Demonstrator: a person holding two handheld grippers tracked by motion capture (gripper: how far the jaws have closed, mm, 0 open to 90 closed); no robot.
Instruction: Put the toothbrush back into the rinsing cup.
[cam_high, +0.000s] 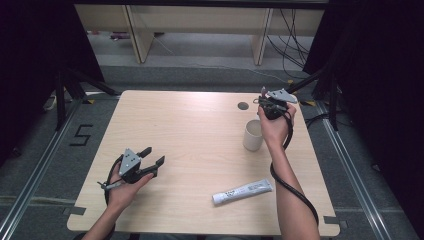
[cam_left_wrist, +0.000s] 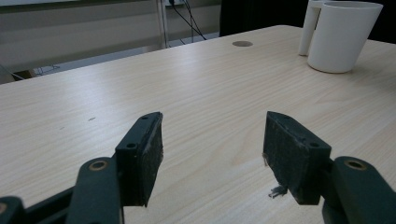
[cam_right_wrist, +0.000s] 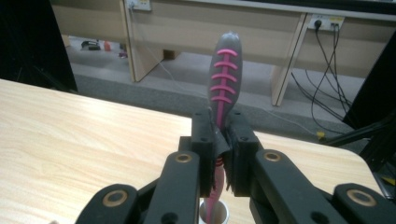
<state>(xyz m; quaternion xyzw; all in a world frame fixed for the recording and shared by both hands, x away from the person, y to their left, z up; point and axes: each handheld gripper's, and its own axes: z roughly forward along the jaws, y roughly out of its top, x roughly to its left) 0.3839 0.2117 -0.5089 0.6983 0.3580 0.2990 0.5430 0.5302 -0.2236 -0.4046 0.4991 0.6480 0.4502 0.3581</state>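
In the high view my right gripper (cam_high: 265, 100) is held up at the table's far right, just beyond a white cup (cam_high: 253, 135). The right gripper view shows this gripper (cam_right_wrist: 220, 126) shut on a grey toothbrush with pink ribs (cam_right_wrist: 225, 70), which stands upright. The brush's pink lower end reaches down toward the cup's mouth (cam_right_wrist: 223, 215). My left gripper (cam_high: 152, 156) rests low over the near left of the table, open, and nothing lies between its pads (cam_left_wrist: 212, 135). The cup (cam_left_wrist: 343, 37) stands far off in the left gripper view.
A white toothpaste tube (cam_high: 242, 191) lies flat near the front right edge. A small round cable hole (cam_high: 243, 106) sits in the wooden table (cam_high: 190, 130) behind the cup. Black stands and cables flank the table on the floor.
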